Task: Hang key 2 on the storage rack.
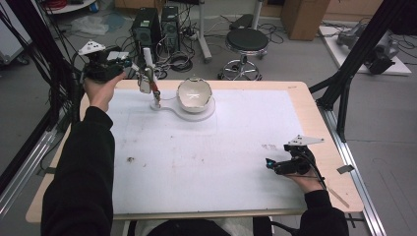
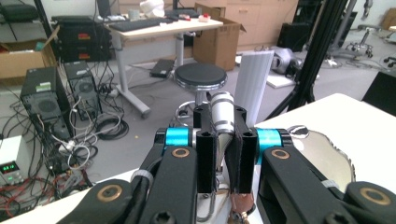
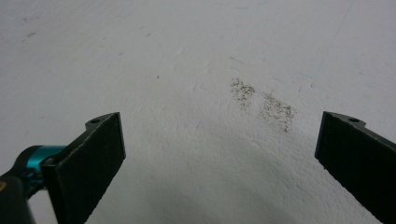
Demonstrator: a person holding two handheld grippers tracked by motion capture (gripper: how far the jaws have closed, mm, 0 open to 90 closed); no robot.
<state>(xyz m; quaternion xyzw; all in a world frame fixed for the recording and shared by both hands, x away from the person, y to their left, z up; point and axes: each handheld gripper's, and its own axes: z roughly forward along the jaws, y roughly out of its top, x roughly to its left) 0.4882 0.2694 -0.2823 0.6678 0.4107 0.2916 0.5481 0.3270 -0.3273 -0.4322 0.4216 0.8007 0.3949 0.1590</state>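
the thing in hand is a small silver cylinder with a rounded cap (image 2: 221, 112), looks like a shaker or grinder to me, and it stands upright near the far left corner of the counter (image 1: 295, 98). in the left claw view the left claw (image 2: 225, 156) has its two black jaws pressed against the cylinder's sides, pinching it; a reddish-brown end (image 2: 241, 203) shows below the jaws. from the high view the left claw (image 1: 140, 73) comes in from the left edge, and the cylinder's lower end sits on the narrow tongue of a white base plate (image 1: 169, 109).

just beside it on that same plate, toward the middle of the far edge, sits a white bowl (image 1: 194, 95) with an uneven rim; i cannot tell what is in it.

the right claw (image 3: 219, 154) has its jaws spread wide with nothing between them, hovering over bare white counter with a faint dark smudge (image 3: 266, 105). in the high view it (image 1: 271, 163) rests near the right edge, toward the near right corner, well apart from the bowl.

my read: the step is the grasp of the cylinder, done or nearly so. next i would lift it straight up clear of the plate, carry it over the bowl and keep the pinch firm, since the smooth metal could slip or tilt. the right claw could steady the bowl.
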